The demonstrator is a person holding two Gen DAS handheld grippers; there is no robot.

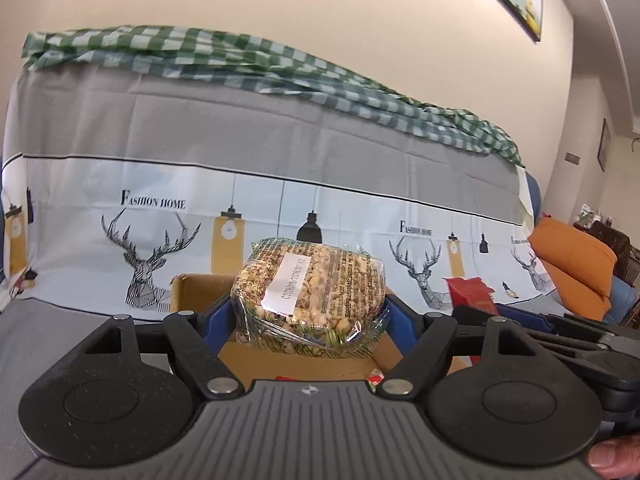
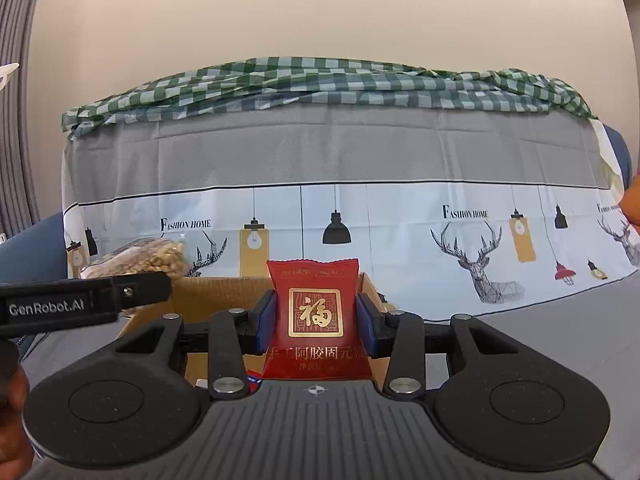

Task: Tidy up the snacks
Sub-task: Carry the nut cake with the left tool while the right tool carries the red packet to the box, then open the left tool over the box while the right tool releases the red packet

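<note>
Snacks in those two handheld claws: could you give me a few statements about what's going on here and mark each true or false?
1. The left gripper holds a clear-wrapped peanut brittle pack. True.
2. The right gripper is empty. False: its fingers clamp a red snack packet.
3. A cardboard box sits just beyond both grippers. True.
4. The red snack packet already lies inside the box. False: it is held upright above it.
5. A plain blue cloth tops the sofa back. False: it is a green checked cloth.
</note>
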